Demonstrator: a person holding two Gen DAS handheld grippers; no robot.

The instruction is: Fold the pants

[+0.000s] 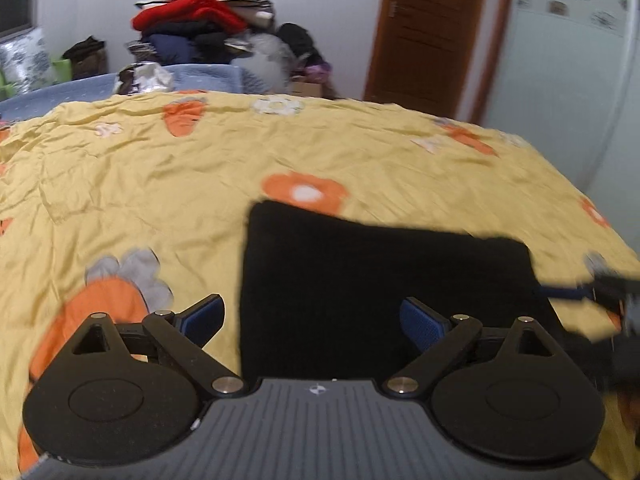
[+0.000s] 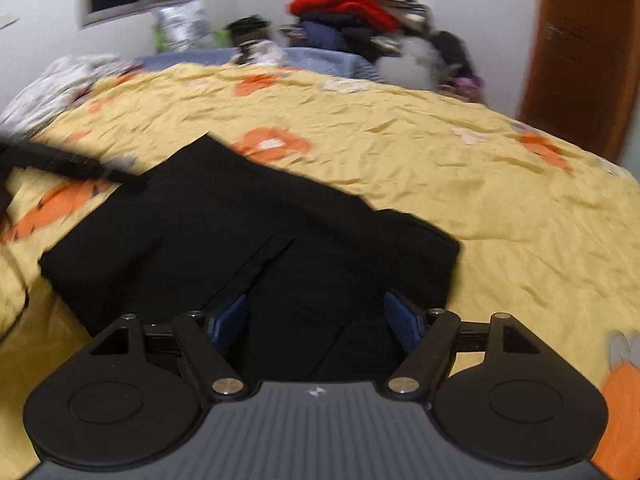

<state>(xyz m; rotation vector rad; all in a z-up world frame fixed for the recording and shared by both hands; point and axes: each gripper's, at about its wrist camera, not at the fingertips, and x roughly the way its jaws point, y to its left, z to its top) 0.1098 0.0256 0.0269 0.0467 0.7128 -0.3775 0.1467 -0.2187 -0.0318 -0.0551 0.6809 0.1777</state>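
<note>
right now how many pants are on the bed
1: black pants, folded, lying on the yellow bedspread just ahead of both grippers. More may be hidden in the clothes pile behind the bed.

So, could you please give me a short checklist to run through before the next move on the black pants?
1. Left gripper open, nothing between its blue pads: ok.
2. Right gripper open over the black pants, pads not pressing the cloth: ok.
3. Pants lying folded on the yellow flower-print bedspread: ok.
4. Fold edges square and aligned: not ok; layers overlap unevenly in the right wrist view.
5. Creases smoothed: cannot tell; fabric too dark and blurred.
</note>
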